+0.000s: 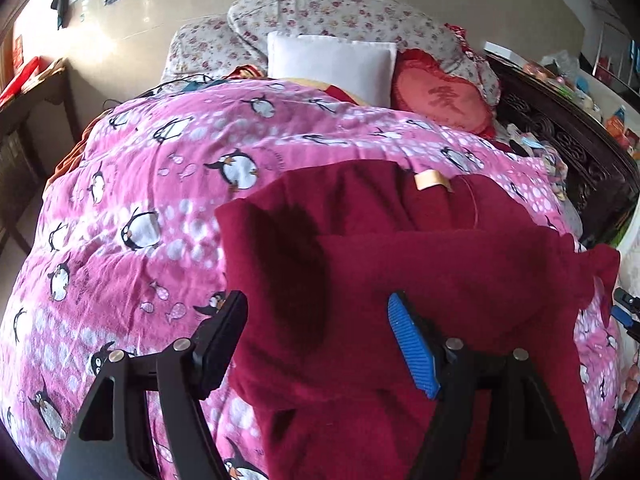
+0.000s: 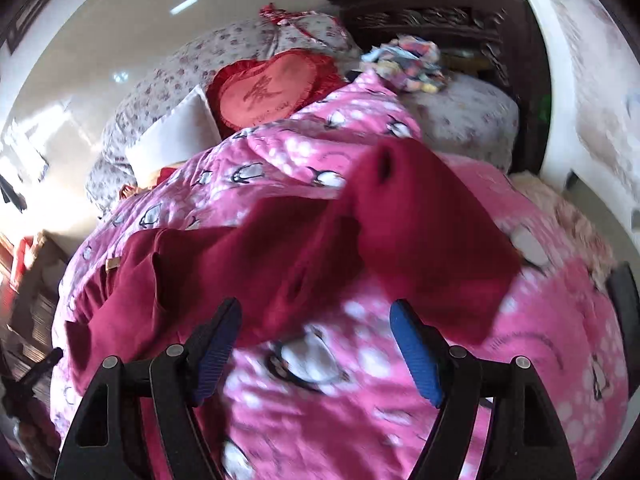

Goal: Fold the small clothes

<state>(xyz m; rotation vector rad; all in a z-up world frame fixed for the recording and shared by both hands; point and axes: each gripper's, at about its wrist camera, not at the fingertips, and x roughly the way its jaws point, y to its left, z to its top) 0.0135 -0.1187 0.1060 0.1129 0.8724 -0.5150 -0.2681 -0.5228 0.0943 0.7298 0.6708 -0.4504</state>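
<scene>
While the dark red garment (image 1: pixel 400 248) lay spread across the pink penguin-print quilt (image 1: pixel 132 184) on the bed, you held your left hand-held gripper (image 1: pixel 316 340) above its near edge, jaws wide apart, the red fabric lying under the gap and neither pad pressing on it. Your right hand-held gripper (image 2: pixel 316 344) also stood wide open with nothing in its grasp, only blurred quilt between its blue pads (image 2: pixel 416 356); one red sleeve (image 2: pixel 424 240) rose in front of it. A tan label (image 1: pixel 432 180) showed at the garment's neck. Behind sat a white pillow (image 1: pixel 332 64) and a red heart-shaped cushion (image 1: pixel 440 96).
</scene>
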